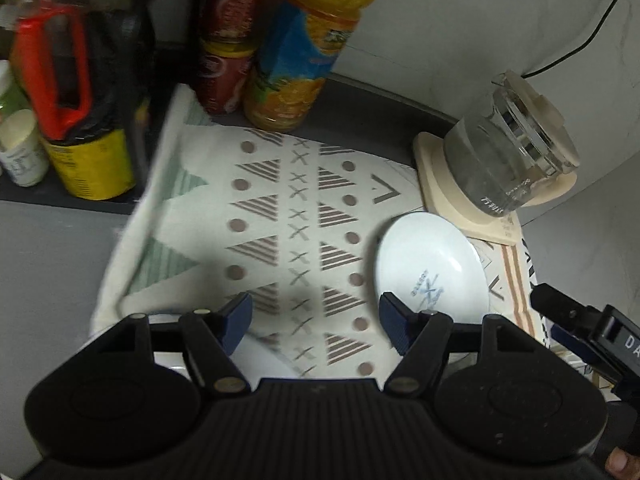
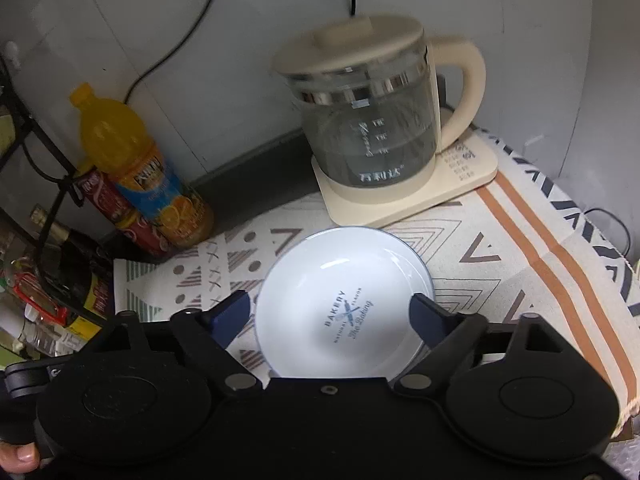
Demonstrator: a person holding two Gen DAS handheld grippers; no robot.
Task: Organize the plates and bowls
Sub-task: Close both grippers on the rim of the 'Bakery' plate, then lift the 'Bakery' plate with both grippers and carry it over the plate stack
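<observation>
Left-wrist view. Left gripper (image 1: 316,322) fills the bottom of the frame, its blue-padded fingers (image 1: 236,320) spread wide with nothing between them, above a patterned cloth (image 1: 280,216). A white plate (image 1: 430,268) with a blue printed mark lies on the cloth at right of centre, just beyond the right-hand finger; whether the two touch cannot be told. A curved white edge shows under the left-hand finger at lower left, too hidden to identify. A glass kettle (image 1: 508,148) on a cream base (image 1: 448,196) stands at upper right, near the plate. An orange bottle (image 1: 304,52) and red cans (image 1: 228,60) stand at top centre at the far edge of the cloth; a dark bottle with a red handle (image 1: 68,92) is at upper left. Part of the right gripper (image 1: 580,320) enters at the right edge.

Right-wrist view. Right gripper (image 2: 332,316) occupies the bottom, fingers (image 2: 432,324) spread wide on either side of the plate (image 2: 344,300), which lies flat on the cloth (image 2: 500,272) at centre. The right-hand finger overlaps the plate rim; the left-hand finger sits just beside it. Contact cannot be told. The kettle (image 2: 368,120) on its base (image 2: 404,196) stands at upper centre, just behind the plate. The orange bottle (image 2: 136,168) and cans (image 2: 120,212) lean at left, beside a black wire rack (image 2: 44,148).
</observation>
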